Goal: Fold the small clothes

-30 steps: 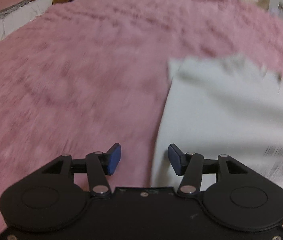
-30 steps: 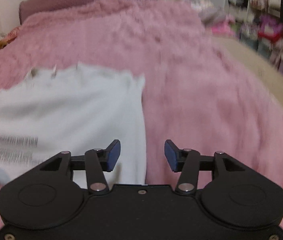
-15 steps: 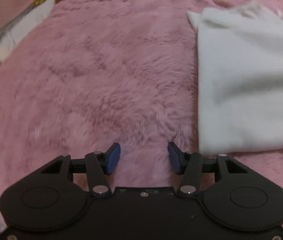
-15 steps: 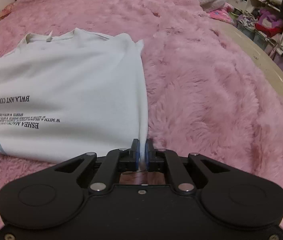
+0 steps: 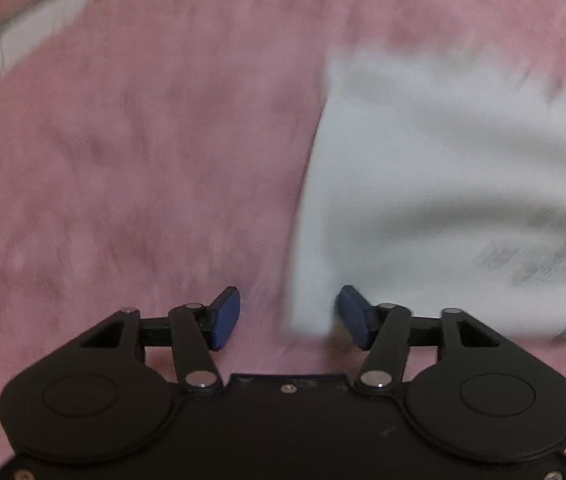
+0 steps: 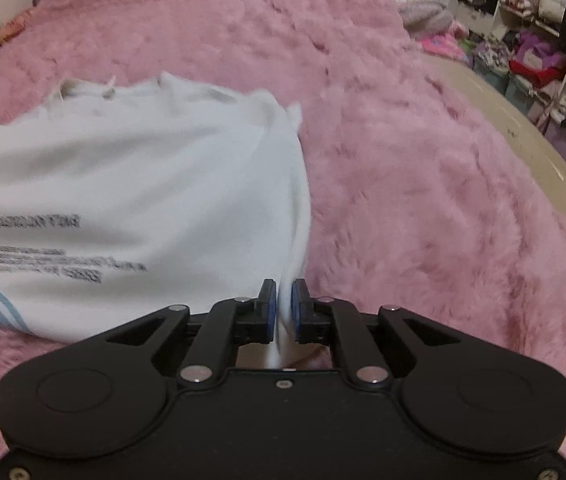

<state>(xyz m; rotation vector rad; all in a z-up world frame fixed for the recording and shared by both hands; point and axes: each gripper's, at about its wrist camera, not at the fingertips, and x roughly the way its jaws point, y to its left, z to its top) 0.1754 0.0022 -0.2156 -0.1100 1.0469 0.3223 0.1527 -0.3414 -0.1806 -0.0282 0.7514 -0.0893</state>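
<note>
The shirt (image 6: 131, 184), white with dark print, lies on the pink fur blanket (image 6: 423, 184), already narrowed into a long panel with the neckline at the far end. The right gripper (image 6: 282, 300) has its fingers pressed together on the shirt's near right corner, and the cloth rises in a thin ridge from the pads along that side edge. Holding by the corner makes sense: it gives control of the hem line, so the bottom can be carried up toward the collar in one piece.

The left gripper (image 5: 287, 312) has its fingers spread, with the shirt's near left corner lying between them, closer to the right-hand pad. This view is smeared by motion, so whether that pad touches the cloth is hard to say; it looks set to close on the corner and match the other side. Until it does, only one corner is held and the hem would lift crooked.

The side edges run fairly straight and parallel away from both grippers. Open blanket lies to the left, to the right, and beyond the collar, so there is room for the fold. Clutter on shelves (image 6: 543, 20) sits well off to the right, past the bed's edge.
</note>
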